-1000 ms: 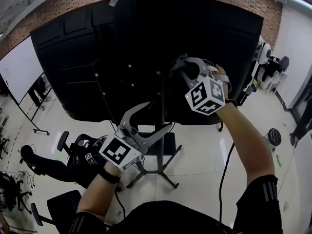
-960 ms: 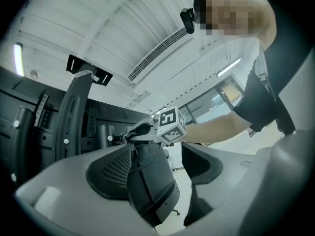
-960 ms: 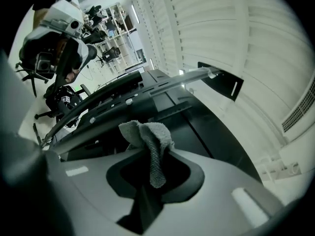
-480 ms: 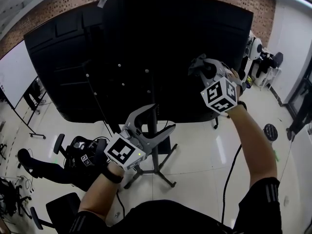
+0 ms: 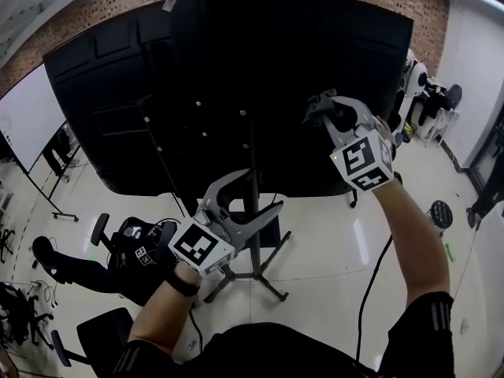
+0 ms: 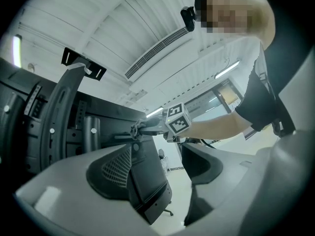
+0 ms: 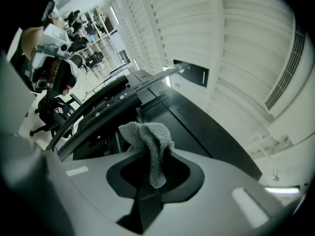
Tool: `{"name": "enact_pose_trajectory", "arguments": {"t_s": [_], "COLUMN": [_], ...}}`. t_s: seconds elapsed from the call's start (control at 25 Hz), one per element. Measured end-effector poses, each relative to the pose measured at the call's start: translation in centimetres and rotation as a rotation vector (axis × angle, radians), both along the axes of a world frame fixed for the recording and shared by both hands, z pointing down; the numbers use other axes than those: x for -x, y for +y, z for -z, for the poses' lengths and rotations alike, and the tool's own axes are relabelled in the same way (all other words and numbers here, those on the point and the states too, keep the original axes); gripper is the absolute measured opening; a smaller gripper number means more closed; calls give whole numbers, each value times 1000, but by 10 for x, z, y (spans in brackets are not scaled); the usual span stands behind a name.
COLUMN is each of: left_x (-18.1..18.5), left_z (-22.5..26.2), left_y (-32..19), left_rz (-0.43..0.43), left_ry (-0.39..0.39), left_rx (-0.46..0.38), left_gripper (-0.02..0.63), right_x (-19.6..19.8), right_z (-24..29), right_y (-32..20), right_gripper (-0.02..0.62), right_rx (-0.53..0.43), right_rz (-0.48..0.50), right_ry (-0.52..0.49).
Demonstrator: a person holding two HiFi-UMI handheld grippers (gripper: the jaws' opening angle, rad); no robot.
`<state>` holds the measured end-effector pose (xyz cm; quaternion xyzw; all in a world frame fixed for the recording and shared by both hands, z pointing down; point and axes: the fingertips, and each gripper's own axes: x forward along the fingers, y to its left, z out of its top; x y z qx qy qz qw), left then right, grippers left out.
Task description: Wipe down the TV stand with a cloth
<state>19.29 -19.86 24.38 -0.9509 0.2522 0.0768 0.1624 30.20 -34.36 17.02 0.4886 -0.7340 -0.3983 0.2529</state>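
The big black TV back (image 5: 236,69) stands on a dark stand pole (image 5: 253,219) with splayed legs (image 5: 264,278). My right gripper (image 5: 315,110) is raised to the right half of the TV's back and is shut on a grey knitted cloth (image 7: 147,141), which bunches out past the jaw tips in the right gripper view. The left gripper (image 5: 263,189) is lower, at the pole, with its jaws spread. In the left gripper view a black part of the stand (image 6: 147,181) sits between the pads, with a gap on its right side.
A black office chair (image 5: 118,242) and other dark gear lie on the glossy floor at lower left. A whiteboard (image 5: 24,109) leans at the left. A small stool (image 5: 441,215) stands at the right, and a black cable (image 5: 368,274) runs across the floor.
My right gripper has carried the cloth rightward across the TV's back, from near the centre to the right half. The left gripper has stayed at the pole.
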Motion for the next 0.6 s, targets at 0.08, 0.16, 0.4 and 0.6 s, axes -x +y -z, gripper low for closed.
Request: {"name": "enact_pose_trajectory", "arguments": {"t_s": [0.08,0.16,0.4,0.6], "left_x": [9,22,73,131], "left_z": [-2,-3,-1,2], "left_y": [0,3,6,6], "left_rz": [9,21,58,83], "left_ry": [-6,-6,18,27], "left_rx": [-6,-6,-4,-11], "left_gripper": [341,342,341,341], "right_x": [19,38,107,183], "right_z": [3,4,5,7], "right_y": [13,23,47,59], "right_gripper": [60,59,59,59], "right_rx": [-27,-45,-55,-86], "right_rz": [40,63,145,180], "right_ry": [11,22,47,87]}}
